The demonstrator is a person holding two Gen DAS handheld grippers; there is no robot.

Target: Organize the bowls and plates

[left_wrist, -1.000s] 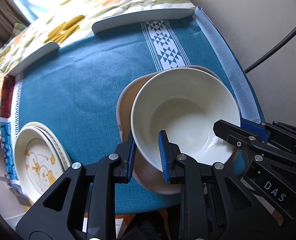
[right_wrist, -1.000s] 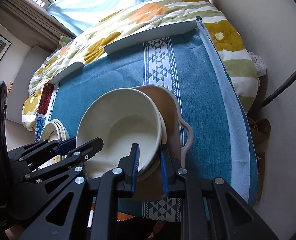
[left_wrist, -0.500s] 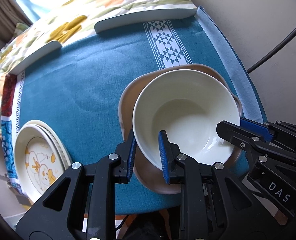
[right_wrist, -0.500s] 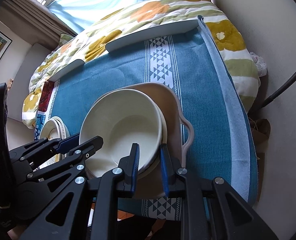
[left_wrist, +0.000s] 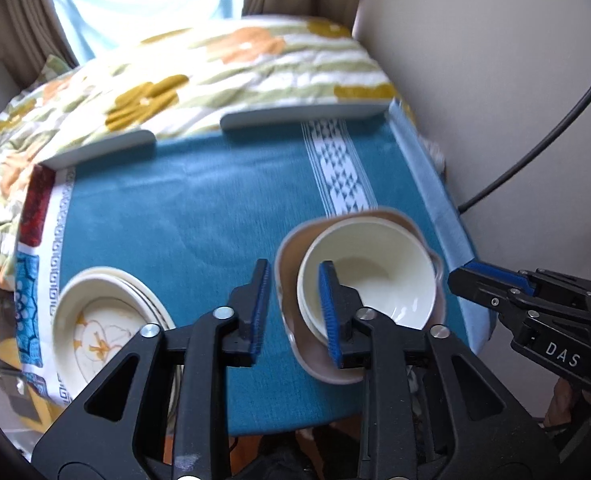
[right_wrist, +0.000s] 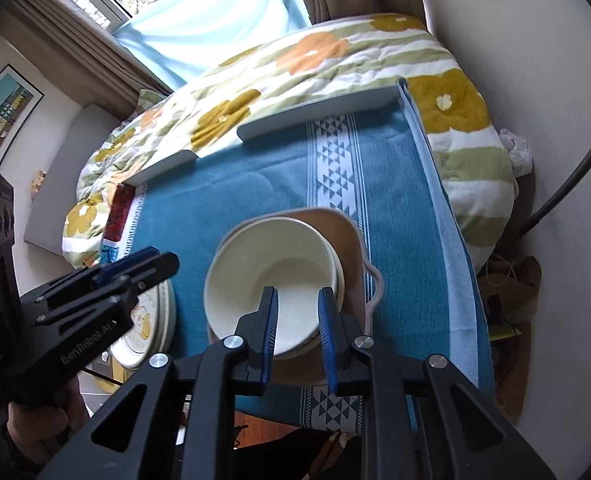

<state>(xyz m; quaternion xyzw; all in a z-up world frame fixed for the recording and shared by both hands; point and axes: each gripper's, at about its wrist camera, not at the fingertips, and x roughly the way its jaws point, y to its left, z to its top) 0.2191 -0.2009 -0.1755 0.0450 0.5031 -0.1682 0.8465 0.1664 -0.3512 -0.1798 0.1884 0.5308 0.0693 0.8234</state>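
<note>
A cream bowl [left_wrist: 369, 268] sits nested in a tan handled dish [left_wrist: 291, 320] on the blue cloth; both also show in the right wrist view, the bowl [right_wrist: 271, 276] inside the dish [right_wrist: 351, 248]. My left gripper [left_wrist: 295, 312] is open and raised, its jaws apart above the bowl's left rim, holding nothing. My right gripper [right_wrist: 297, 334] is open above the bowl's near rim, holding nothing. A stack of cream plates with a yellow flower pattern [left_wrist: 95, 328] lies at the left front of the cloth.
The blue cloth [left_wrist: 199, 208] covers a small table with edges close on the right and front. Two white raised bars [left_wrist: 303, 114] line the far edge. A flowered quilt [right_wrist: 335, 52] lies beyond. A wall and a black cable [left_wrist: 535, 152] stand at the right.
Both grippers let go of the cream bowl's rim, opened and pulled up and back. The bowl now rests in the tan dish.
</note>
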